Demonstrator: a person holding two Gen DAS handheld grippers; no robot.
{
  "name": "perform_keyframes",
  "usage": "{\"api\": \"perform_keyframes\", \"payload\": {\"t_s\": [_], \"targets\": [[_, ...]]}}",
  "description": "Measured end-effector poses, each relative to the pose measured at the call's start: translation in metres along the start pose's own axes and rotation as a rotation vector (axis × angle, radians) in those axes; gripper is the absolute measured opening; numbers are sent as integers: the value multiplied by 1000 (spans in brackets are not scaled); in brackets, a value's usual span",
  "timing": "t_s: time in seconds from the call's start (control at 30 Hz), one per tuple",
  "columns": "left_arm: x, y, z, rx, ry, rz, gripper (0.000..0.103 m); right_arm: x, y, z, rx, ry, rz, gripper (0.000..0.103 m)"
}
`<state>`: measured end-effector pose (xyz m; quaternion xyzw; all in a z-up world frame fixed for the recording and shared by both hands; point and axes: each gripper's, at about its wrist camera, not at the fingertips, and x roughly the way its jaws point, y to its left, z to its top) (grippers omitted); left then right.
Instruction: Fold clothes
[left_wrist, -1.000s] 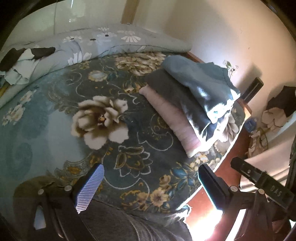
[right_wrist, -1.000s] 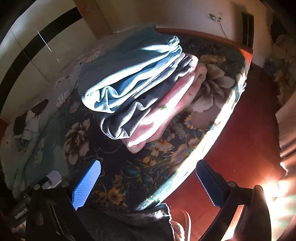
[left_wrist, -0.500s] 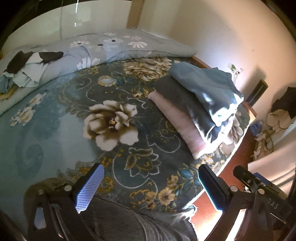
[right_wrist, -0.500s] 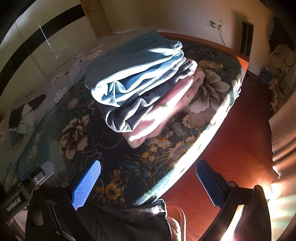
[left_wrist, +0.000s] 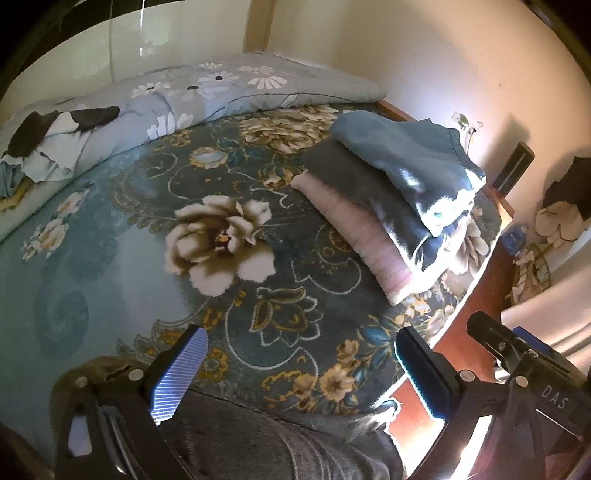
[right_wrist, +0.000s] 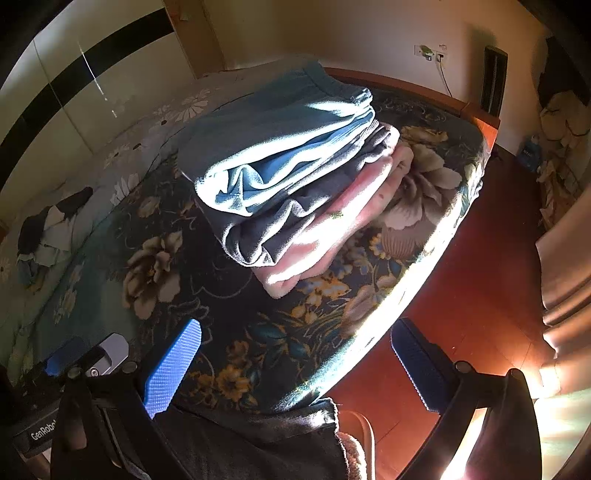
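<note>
Folded clothes (right_wrist: 291, 177) sit stacked three deep, blue on grey on pink, near the corner of the bed (left_wrist: 110, 258), well apart from both tools. Left gripper (left_wrist: 299, 369) and right gripper (right_wrist: 295, 365) hover over the floral blanket's near edge, fingers spread wide and empty. Unfolded garments (left_wrist: 48, 147) wait heaped by the quilt at the far side. Judged from here, the leaning pile could slump toward the floor if the blanket is tugged.

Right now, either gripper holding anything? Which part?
Nothing held. Left gripper and right gripper are both open and empty; the folded stack sits untouched on the bed.
</note>
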<state>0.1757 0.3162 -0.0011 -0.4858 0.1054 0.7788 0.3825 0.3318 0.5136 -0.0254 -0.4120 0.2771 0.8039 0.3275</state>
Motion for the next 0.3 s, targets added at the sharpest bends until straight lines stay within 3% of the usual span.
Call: {"api": "perform_keyframes", "payload": {"t_s": [0.3], "targets": [[2,3,-1,-16,9,0,103,4,1,-2,0,13,-6,103]]}}
